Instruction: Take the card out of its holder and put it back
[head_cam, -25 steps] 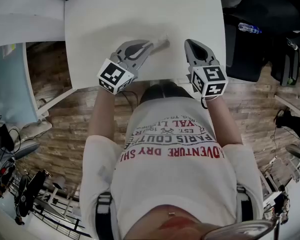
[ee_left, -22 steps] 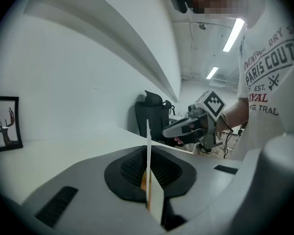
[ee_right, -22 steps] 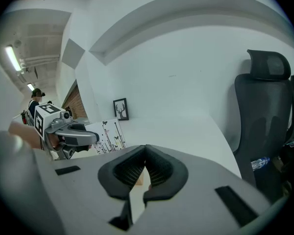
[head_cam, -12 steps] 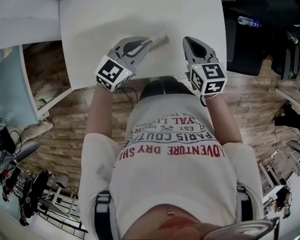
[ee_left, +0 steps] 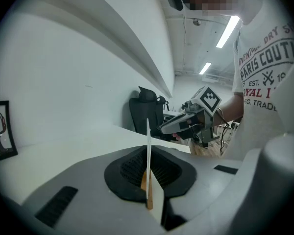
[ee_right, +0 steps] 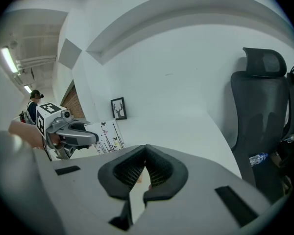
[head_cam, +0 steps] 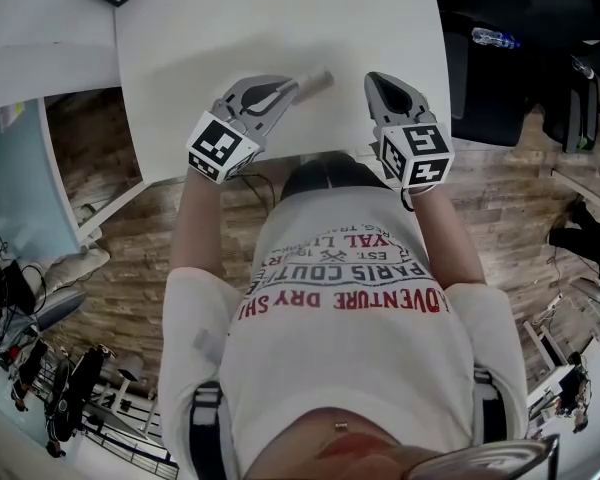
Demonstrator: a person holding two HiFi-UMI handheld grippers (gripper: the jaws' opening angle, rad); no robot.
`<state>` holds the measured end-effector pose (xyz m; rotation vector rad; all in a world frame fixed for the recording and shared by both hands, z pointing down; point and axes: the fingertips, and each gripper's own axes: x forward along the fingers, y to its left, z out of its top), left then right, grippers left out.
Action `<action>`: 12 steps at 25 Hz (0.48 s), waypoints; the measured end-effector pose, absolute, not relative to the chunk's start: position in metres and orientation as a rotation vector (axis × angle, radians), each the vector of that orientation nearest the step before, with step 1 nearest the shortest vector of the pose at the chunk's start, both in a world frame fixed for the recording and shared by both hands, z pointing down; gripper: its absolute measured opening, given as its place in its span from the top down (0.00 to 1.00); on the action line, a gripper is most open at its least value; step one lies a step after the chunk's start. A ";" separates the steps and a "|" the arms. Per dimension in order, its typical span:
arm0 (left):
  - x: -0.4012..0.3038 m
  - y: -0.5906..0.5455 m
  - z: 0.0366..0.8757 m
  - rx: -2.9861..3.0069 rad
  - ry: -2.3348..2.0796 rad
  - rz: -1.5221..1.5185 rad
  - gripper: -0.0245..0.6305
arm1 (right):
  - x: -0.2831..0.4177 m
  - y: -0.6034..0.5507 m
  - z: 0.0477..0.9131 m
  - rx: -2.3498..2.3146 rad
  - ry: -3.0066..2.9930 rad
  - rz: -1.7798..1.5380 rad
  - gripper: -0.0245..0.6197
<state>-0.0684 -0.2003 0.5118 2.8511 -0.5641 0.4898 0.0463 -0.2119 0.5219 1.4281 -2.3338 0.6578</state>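
- Head view: left tongs (head_cam: 298,86) pinch the thin card (head_cam: 319,79), edge-on, over the white worktop (head_cam: 280,18).
- Just beside, the right tongs (head_cam: 376,83) sit closed and empty.
- Probably the card is out; reinserting needs its holder, unseen here.

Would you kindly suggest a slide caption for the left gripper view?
Left hand-held gripper shut on a white card seen edge-on, right hand-held gripper beyond.

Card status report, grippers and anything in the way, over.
Left gripper shut on card, edge-on above white table. Right gripper shut, empty. Holder not seen; nothing in the way.
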 end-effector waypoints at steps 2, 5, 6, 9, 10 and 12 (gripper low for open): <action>-0.069 -0.198 0.519 2.855 -0.556 0.534 0.91 | 0.046 -0.212 0.522 1.428 -2.336 0.658 0.93; -0.067 -0.197 0.527 2.858 -0.544 0.563 0.91 | 0.048 -0.211 0.523 1.433 -2.329 0.659 0.93; -0.066 -0.198 0.527 2.855 -0.548 0.558 0.91 | 0.049 -0.211 0.523 1.435 -2.327 0.661 0.93; -0.068 -0.200 0.530 2.834 -0.563 0.547 0.91 | 0.050 -0.211 0.524 1.436 -2.321 0.667 0.93; -0.068 -0.200 0.532 2.832 -0.562 0.552 0.91 | 0.050 -0.211 0.525 1.436 -2.320 0.668 0.93; -0.068 -0.199 0.535 2.830 -0.555 0.557 0.91 | 0.050 -0.210 0.527 1.436 -2.318 0.671 0.93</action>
